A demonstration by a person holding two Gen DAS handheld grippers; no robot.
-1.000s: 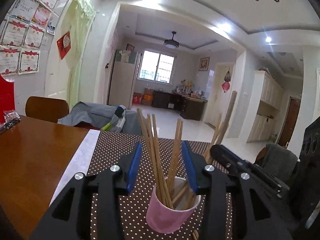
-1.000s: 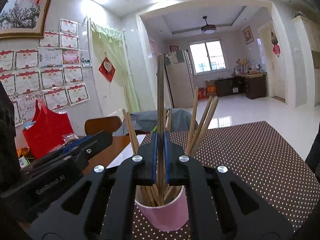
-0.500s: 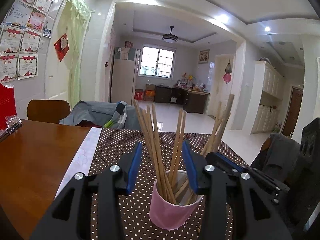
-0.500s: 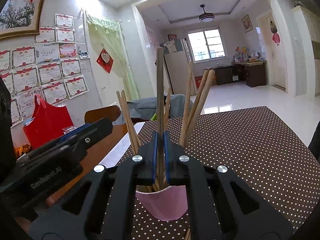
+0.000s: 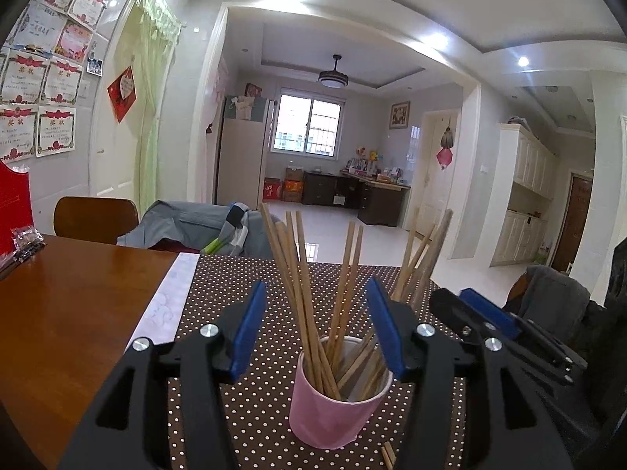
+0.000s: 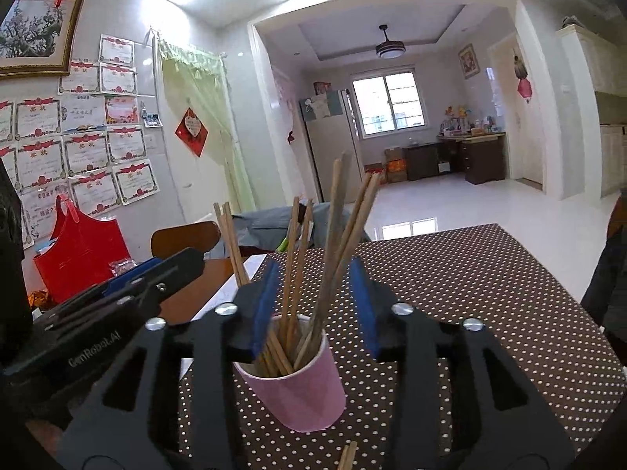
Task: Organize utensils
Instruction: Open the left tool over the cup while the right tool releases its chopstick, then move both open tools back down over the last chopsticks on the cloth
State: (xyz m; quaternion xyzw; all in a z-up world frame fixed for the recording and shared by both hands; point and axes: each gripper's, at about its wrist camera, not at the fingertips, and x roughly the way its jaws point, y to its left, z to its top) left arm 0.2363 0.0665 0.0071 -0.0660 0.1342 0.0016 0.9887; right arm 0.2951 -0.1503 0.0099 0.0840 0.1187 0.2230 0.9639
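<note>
Right gripper (image 6: pixel 315 305) has let go since 1 s ago: its blue pads were pinched on a chopstick then, now they stand wide apart w/ nothing between them but the bundle, and that stick leans in the cup w/ the rest. Left gripper looks a bit wider too.

L to R in the left wrist view: bare wooden surface (image 5: pixel 58 313), pale runner, then the dotted brown mat. Left gripper (image 5: pixel 315 327) hangs open just in front of the pink cup (image 5: pixel 333 411), pads either side of the chopsticks (image 5: pixel 309 293) but apart from them. Cup stands upright on the mat, sticks fanned out in 3 loose groups. At its right foot a stray chopstick end (image 5: pixel 388 455) lies on the mat; same piece prob shows low in the right wrist view, so at least one is not yet in. Far right, the other gripper's fingers sit close by.

Risks, as I judge them:
- Cup is light paper, load is tall and top-heavy; a pad catching a leaning stick on pull-back could tip it.
- Grippers crowd the cup from both sides; a bump could shove it.
- Reaching low for the stray end means passing right by the cup wall, so a knock is likely if done fast.
</note>
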